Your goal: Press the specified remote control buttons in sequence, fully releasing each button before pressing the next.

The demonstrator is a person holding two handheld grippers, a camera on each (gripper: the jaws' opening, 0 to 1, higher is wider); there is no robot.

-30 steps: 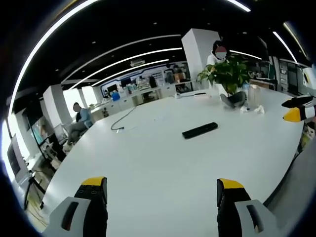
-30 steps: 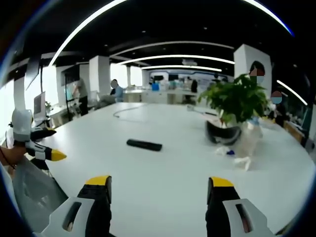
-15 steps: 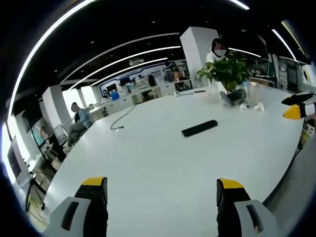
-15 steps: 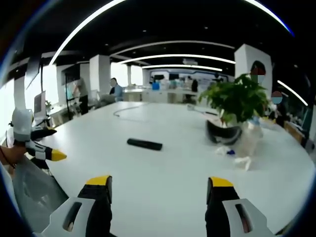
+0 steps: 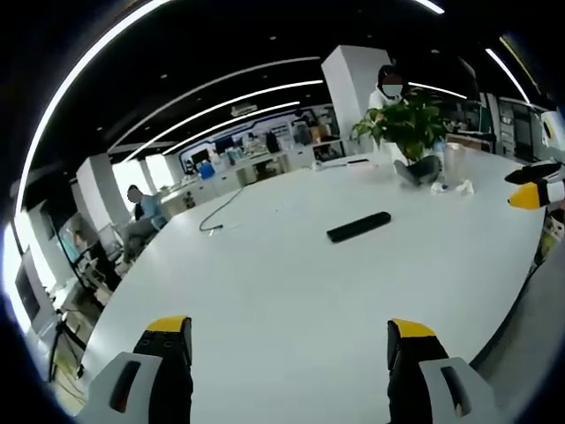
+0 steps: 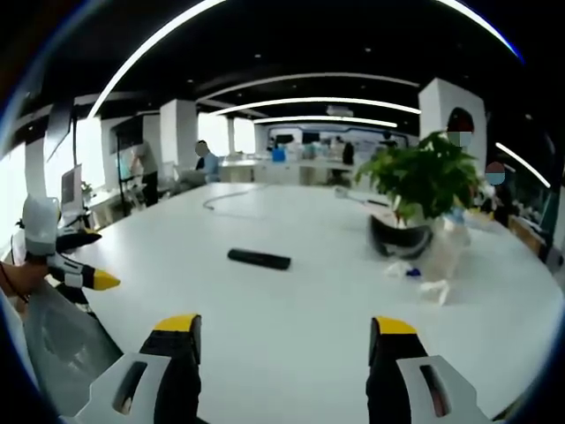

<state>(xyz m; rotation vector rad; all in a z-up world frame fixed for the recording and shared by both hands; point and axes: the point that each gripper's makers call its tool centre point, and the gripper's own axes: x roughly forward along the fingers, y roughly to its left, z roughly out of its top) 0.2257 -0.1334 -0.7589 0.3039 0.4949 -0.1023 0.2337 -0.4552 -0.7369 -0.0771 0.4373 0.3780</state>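
Black remote (image 5: pixel 358 227) (image 6: pixel 259 259) lies flat on a white table (image 5: pixel 291 291) (image 6: pixel 300 309), mid-table, well apart from both grippers. In left gripper view its long axis runs lower-left to upper-right; in right gripper view it lies nearly crosswise, right end slightly lower. Which end is the front can't be told. Beyond it: potted plant (image 5: pixel 408 132) (image 6: pixel 422 190), and a cable (image 5: pixel 218 215) toward the far edge. Left gripper (image 5: pixel 290 344) has jaws wide apart, nothing between, above the near table edge. Right gripper (image 6: pixel 284 343) likewise wide, holding nothing.
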